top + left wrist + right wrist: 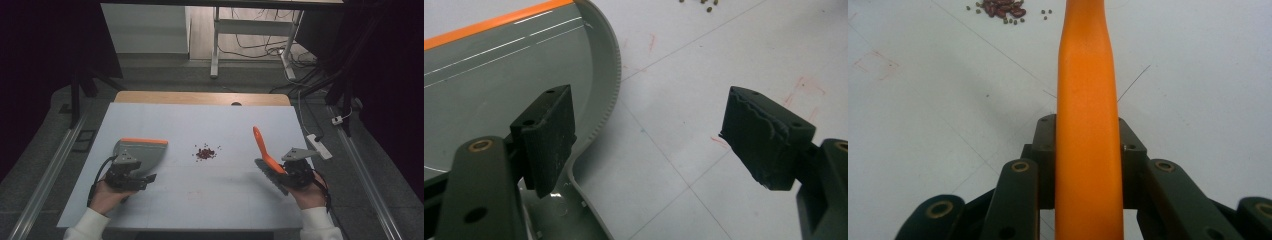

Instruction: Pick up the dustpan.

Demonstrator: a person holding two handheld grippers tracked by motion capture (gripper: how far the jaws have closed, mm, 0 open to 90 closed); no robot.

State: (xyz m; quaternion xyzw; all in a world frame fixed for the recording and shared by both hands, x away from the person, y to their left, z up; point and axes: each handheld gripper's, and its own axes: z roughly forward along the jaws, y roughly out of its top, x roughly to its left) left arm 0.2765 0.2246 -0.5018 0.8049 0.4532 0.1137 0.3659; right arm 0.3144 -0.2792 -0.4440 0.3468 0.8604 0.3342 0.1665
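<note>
Right claw [292, 172] clamps a smooth orange brush handle [1088, 125].

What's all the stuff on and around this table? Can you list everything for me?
Table: one, pale blue-white top with a wooden far edge, centre of the high view.
Dustpan: one, grey with an orange lip, lying on the table's left part.
Brush: one, orange handle, on the right, handle slanting up.
Beans: a small pile, dark red with a few smaller greenish ones, mid-table.
Power strip: one, white, by the table's right edge.
Desk frame: one, white, on the floor beyond.
Left gripper: one, black, jaws open beside the dustpan's handle.
Right gripper: one, black, shut on the brush handle.
</note>
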